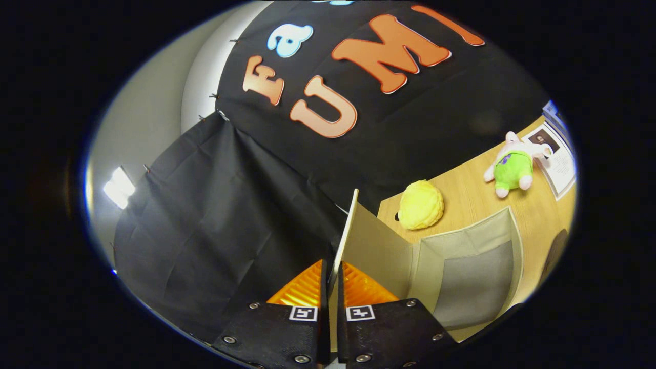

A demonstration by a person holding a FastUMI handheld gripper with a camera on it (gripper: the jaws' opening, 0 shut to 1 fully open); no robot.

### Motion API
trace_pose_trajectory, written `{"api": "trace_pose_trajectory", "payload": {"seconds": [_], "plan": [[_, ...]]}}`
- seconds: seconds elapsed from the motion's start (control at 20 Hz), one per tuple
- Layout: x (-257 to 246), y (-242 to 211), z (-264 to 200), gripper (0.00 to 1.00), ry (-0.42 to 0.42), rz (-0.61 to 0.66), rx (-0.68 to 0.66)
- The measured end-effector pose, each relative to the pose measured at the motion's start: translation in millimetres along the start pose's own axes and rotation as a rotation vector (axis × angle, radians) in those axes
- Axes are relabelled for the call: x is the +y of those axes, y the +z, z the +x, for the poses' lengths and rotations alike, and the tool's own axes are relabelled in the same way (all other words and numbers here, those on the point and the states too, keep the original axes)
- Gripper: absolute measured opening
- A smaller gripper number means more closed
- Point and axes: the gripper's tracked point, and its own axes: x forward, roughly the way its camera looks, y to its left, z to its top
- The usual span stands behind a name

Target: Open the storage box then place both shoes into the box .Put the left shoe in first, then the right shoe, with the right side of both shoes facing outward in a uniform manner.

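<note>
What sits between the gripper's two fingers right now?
In the gripper view, the storage box's lid stands edge-on between the gripper fingers, pinched from both sides.

gripper view | rides the gripper (332,287) | tilted | close above open box (461,266) | faces booth wall

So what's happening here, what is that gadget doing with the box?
A hand-held gripper is clamped on the lid of a fabric storage box, holding it swung up so the box stands open on the wooden table. Inside, the box looks empty. Beyond it lie a yellow plush and a green-and-pink plush toy.
</note>
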Motion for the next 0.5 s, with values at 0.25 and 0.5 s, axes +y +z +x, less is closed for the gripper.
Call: {"api": "trace_pose_trajectory", "payload": {"seconds": [0.25, 0.5], "plan": [[19, -26, 28, 0.44, -0.010, -0.135, 0.067], [-2, -13, 22, 0.98, -0.092, -0.212, 0.039]]}}
